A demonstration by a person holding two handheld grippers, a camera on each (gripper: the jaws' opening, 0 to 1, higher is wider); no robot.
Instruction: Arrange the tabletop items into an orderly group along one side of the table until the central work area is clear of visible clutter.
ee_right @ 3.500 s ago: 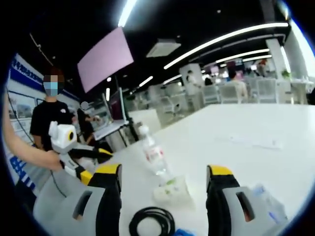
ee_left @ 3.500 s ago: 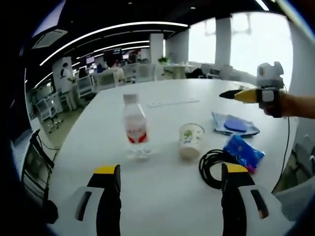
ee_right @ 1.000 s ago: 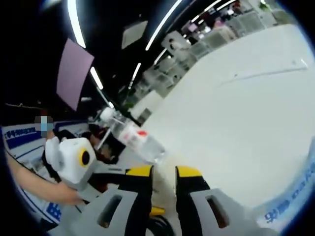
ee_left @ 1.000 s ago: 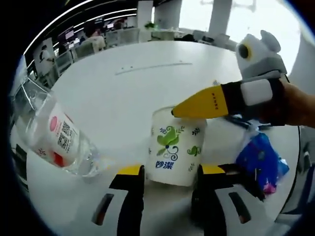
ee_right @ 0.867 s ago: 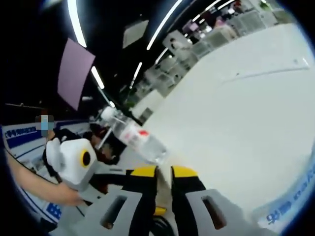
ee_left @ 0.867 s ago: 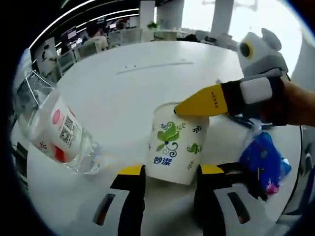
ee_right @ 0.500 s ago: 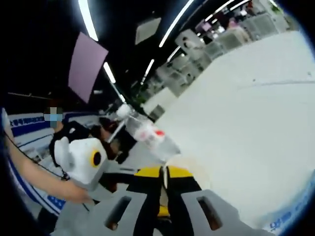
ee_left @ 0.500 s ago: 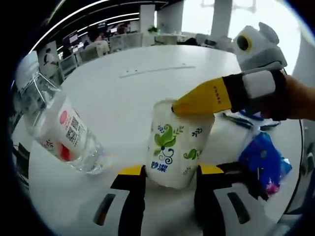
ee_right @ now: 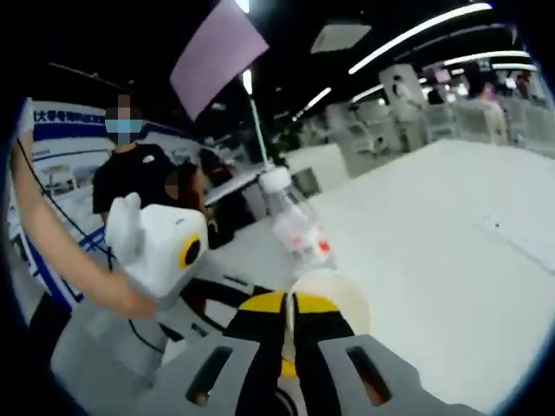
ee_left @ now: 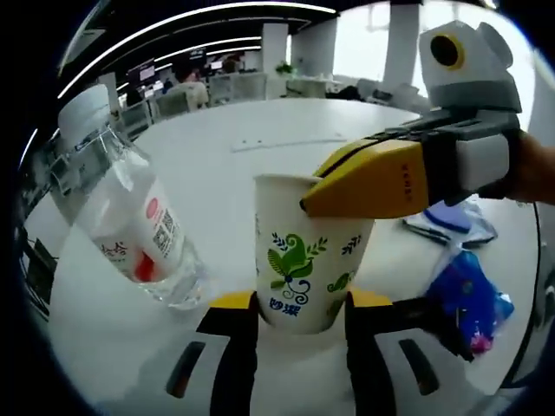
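Note:
A white paper cup (ee_left: 299,256) with a green leaf print stands upright on the white table (ee_left: 260,152). My left gripper (ee_left: 299,305) is shut on the cup's base, one jaw pressed on each side. My right gripper (ee_left: 305,201) comes in from the right and is shut on the cup's rim. In the right gripper view, that gripper (ee_right: 289,305) pinches the rim (ee_right: 338,290) between its closed yellow tips. A clear water bottle (ee_left: 130,221) with a red label stands just left of the cup, and shows beyond the cup as the bottle (ee_right: 295,227).
A blue packet (ee_left: 464,290) and a black cable (ee_left: 434,314) lie right of the cup, with a flat blue item (ee_left: 451,217) farther back. A person (ee_right: 130,173) stands at the table's side. Desks and chairs lie beyond the far edge.
My right gripper closed its jaws onto the cup's rim. The cup went from leaning to upright. Both views shifted with the hands, and the bottle now looks closer.

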